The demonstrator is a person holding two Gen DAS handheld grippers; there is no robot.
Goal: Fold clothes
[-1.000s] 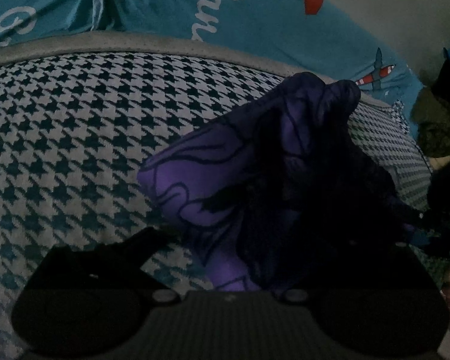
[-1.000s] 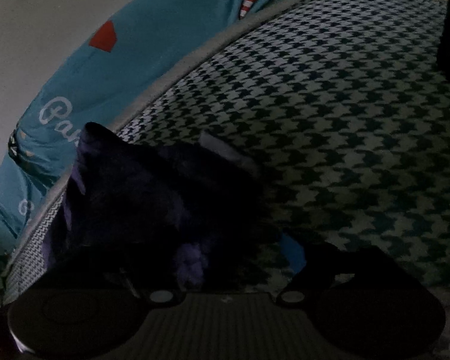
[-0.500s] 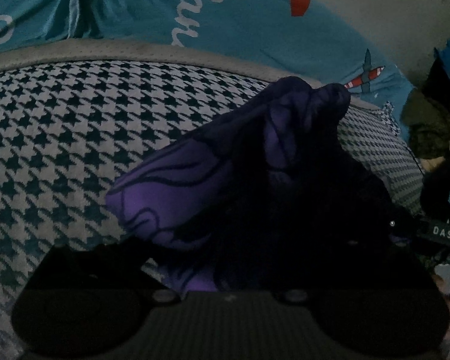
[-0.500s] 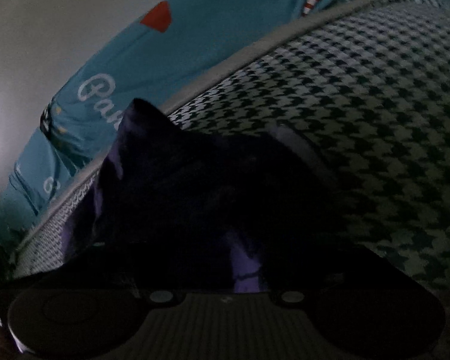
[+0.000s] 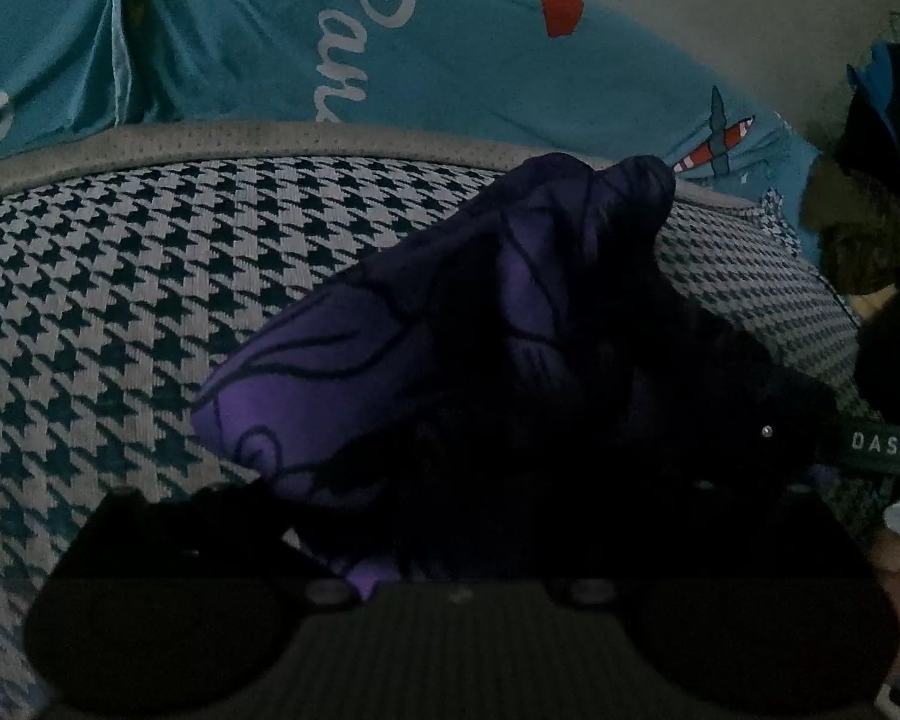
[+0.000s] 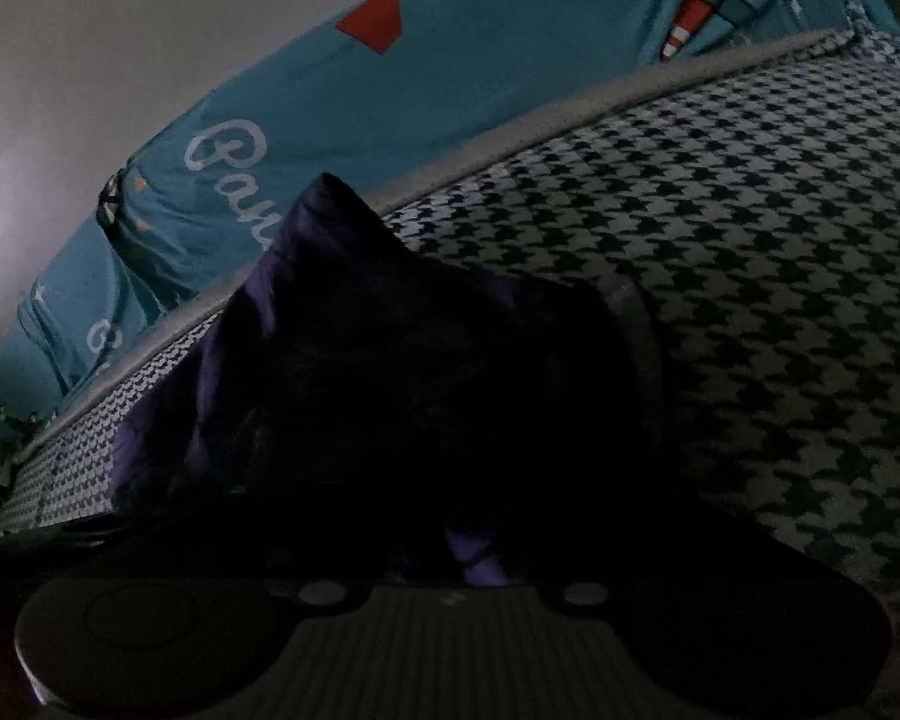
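A black-and-white houndstooth mattress (image 5: pixel 150 300) with grey piping spreads wide and bare leftward, a teal printed sheet (image 5: pixel 240 48) behind. The bunched purple patterned garment (image 5: pixel 342 384) fills both views centre, hiding left gripper (image 5: pixel 450 540) and right gripper (image 6: pixel 444 540) fingers; grip cannot be told.
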